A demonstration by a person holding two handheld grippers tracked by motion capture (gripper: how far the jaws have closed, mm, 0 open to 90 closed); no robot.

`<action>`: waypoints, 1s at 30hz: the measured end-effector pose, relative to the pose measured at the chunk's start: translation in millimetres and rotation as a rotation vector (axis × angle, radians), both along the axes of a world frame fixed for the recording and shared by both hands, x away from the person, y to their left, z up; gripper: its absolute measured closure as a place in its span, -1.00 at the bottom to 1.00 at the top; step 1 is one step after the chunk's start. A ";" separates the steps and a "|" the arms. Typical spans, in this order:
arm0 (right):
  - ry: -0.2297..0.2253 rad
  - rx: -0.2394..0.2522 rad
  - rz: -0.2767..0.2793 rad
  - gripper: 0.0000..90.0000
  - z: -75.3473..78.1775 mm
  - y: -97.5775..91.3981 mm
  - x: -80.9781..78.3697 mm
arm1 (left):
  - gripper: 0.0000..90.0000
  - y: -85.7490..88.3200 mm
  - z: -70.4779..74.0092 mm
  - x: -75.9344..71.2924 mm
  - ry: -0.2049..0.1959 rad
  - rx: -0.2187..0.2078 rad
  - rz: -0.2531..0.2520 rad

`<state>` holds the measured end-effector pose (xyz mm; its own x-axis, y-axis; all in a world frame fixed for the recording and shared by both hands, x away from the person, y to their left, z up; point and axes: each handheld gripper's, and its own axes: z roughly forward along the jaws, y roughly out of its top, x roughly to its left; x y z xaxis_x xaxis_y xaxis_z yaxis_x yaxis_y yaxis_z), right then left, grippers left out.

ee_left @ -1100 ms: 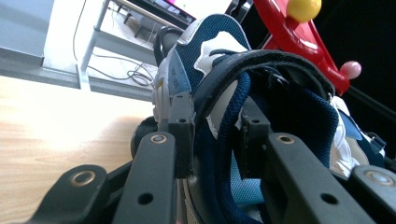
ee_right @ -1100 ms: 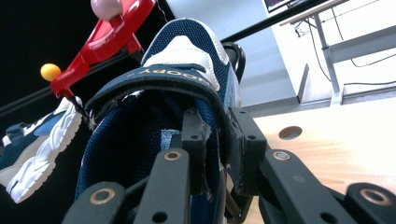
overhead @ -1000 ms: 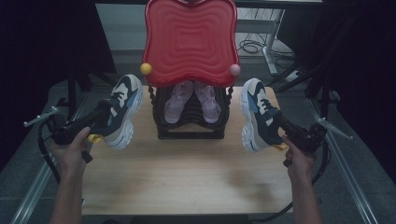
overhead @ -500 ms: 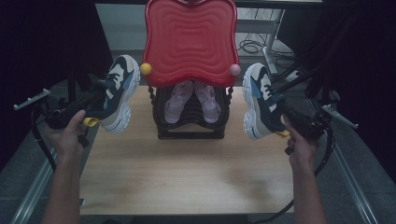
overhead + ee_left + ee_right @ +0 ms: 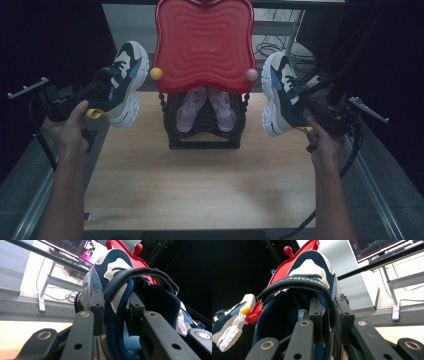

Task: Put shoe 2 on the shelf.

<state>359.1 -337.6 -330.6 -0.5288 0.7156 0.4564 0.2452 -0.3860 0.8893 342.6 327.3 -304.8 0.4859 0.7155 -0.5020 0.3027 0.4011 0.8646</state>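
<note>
The left gripper (image 5: 102,92) is clamped on the collar of 1 navy, white and blue mesh sneaker (image 5: 125,82), held off the wooden table (image 5: 200,185). The right gripper (image 5: 305,107) clamps its matching sneaker (image 5: 277,92). Between them stands a black slatted rack (image 5: 202,135) holding 2 pink shoes (image 5: 205,107) under a red wavy plastic tray (image 5: 202,42).

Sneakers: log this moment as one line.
left gripper: shut on left sneaker, airborne | right gripper: shut on right sneaker, airborne | pink shoes: in rack
</note>
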 end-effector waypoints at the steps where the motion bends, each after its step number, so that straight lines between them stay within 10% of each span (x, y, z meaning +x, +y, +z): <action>1: -0.003 0.002 -0.002 0.72 2.1 0.4 1.1 | 0.59 0.4 1.4 0.8 -0.003 -0.006 -0.001; 30: -0.020 -0.039 0.021 0.72 87.9 27.3 30.9 | 0.59 -34.3 75.1 34.2 -0.050 0.003 -0.015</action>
<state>390.0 -310.3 -242.6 -0.5527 0.7211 0.4178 0.2349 -0.3462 0.9083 376.8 293.0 -229.8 0.5206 0.7096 -0.4748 0.2651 0.3942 0.8799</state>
